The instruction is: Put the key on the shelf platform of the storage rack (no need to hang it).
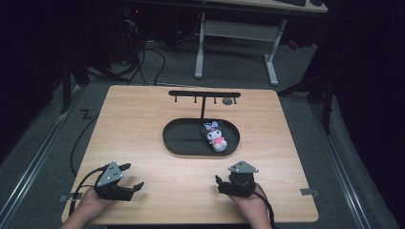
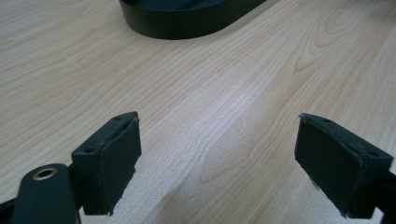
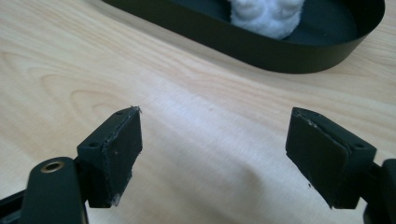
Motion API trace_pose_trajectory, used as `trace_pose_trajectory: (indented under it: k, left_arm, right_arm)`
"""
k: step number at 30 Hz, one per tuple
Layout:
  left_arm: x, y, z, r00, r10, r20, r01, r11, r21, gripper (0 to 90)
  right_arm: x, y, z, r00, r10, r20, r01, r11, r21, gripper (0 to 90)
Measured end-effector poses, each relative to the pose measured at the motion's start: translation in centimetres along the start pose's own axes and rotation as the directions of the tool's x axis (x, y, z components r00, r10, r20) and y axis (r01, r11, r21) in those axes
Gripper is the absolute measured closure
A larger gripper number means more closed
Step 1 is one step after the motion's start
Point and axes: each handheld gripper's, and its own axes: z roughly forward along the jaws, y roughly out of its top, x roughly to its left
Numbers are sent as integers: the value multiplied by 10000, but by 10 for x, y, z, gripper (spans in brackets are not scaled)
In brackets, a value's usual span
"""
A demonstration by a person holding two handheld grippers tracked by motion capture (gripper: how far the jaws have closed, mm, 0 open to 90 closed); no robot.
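While both tools rest near our edge of the table (image 1: 143,119), we have the plush toy (image 1: 214,135) lying in the right half of the black oval tray (image 1: 181,138), just in front of the hook rack (image 1: 204,94). Our left gripper (image 1: 133,178) is spread wide with nothing between its jaws, and our right gripper (image 1: 220,183) is released too, its pads (image 3: 116,156) well apart over bare wood. We judge the toy light, soft and squashy, so it should give under the pads and not slip; a pinch across the body or the head looks safest, since thin ears would fold. From the right gripper view we see the toy's white fluffy lower part (image 3: 268,14) over the tray wall, the rest cut off by the frame's top. Whether it has a hanging loop we cannot tell, and a small grey object (image 1: 228,101) by the rack is too blurred to name
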Motion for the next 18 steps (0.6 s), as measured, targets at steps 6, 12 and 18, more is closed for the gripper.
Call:
trace_pose_trajectory:
  k: [6,12,18]
  left_arm:
    - [0,0,1,10000,20,64,-20,10000,28,154]
    - [0,0,0,9999,34,105,-34,10000,-12,155]
    - [1,1,0,9999,-8,116,8,10000,-10,154]
  right_arm:
    - [9,-30,-11,10000,56,-81,-59,9991,-424,191]
    - [0,-31,-18,9990,394,218,-378,9969,-695,190]
    - [-2,-33,-17,9985,435,334,-413,9970,-649,189]
